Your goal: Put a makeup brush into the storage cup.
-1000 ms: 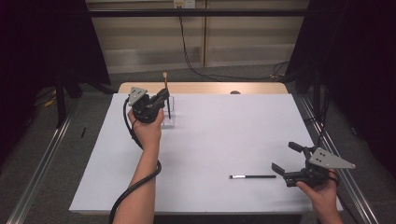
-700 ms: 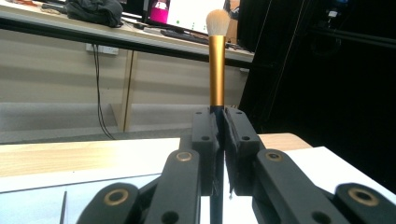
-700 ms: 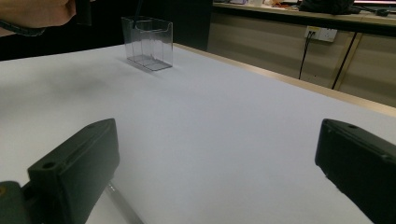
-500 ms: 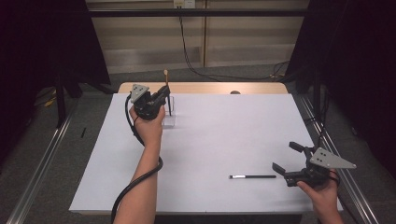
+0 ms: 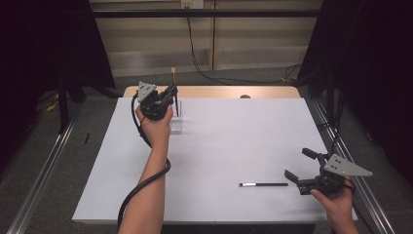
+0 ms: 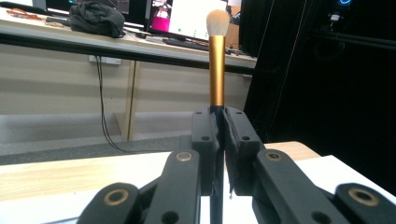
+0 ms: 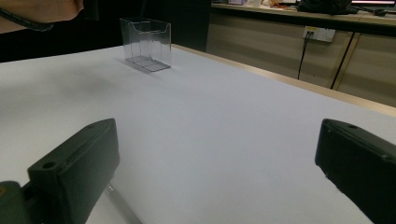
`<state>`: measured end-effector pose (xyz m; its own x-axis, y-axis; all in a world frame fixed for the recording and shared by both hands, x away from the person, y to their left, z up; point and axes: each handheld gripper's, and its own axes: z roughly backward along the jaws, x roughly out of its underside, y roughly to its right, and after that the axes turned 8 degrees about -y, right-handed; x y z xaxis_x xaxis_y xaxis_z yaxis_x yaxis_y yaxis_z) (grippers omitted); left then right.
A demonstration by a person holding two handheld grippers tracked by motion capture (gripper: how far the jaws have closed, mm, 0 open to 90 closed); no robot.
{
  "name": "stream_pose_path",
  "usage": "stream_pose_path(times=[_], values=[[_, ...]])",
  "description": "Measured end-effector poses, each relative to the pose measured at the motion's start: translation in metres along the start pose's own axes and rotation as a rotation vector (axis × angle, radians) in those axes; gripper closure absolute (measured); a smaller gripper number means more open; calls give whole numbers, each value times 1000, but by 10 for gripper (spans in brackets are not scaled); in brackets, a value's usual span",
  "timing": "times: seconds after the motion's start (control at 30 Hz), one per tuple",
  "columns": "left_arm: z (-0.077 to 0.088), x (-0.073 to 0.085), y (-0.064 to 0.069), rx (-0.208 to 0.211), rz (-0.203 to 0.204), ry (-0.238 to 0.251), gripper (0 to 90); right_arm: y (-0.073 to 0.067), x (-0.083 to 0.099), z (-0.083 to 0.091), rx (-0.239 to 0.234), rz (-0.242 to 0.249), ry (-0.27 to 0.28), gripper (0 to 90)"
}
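— Little has moved since the earlier frame: the left gripper hangs over the far left part of the table much as it did, perhaps a touch lower, and the right gripper sits where it was near the right edge.

— What is the left one carrying?

— A makeup brush. Its jaws are clamped on the dark handle, with the gold sleeve and pale bristles standing straight up above them. In the high view the tip of the brush pokes up just over the hand.

— And where is it going, do you think?

— Into the clear plastic holder, I'd say. From above, that holder sits just beside and below the left hand, so the brush looks lined up over it. Whether the handle's lower end is already inside a compartment I cannot tell; the hand and gripper cover it.

— The other hand?

— Its jaws stand wide apart with nothing between them, low over the white surface. A thin black pencil lies flat just left of it, untouched. That seems the likely next pick once the brush is dropped in.
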<state>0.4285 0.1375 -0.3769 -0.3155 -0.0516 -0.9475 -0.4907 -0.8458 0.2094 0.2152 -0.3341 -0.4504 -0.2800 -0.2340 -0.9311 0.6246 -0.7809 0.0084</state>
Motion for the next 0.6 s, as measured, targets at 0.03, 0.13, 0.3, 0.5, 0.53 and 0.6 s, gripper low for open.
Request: stream_pose_path(times=[0.03, 0.13, 0.3, 0.5, 0.53, 0.6], values=[[0, -1, 0, 0, -1, 2, 835, 0, 0, 0, 0, -1, -1, 0], [0, -3, -2, -2, -7, 7, 835, 0, 0, 0, 1, -1, 0, 0], [-1, -3, -6, -9, 8, 15, 835, 0, 0, 0, 1, 0, -1, 0], [-4, -4, -8, -15, 11, 17, 835, 0, 0, 0, -2, 0, -1, 0], [-5, -4, -7, -16, 10, 20, 835, 0, 0, 0, 0, 0, -1, 0], [-7, -3, -8, -18, 2, 14, 835, 0, 0, 0, 1, -1, 0, 0]])
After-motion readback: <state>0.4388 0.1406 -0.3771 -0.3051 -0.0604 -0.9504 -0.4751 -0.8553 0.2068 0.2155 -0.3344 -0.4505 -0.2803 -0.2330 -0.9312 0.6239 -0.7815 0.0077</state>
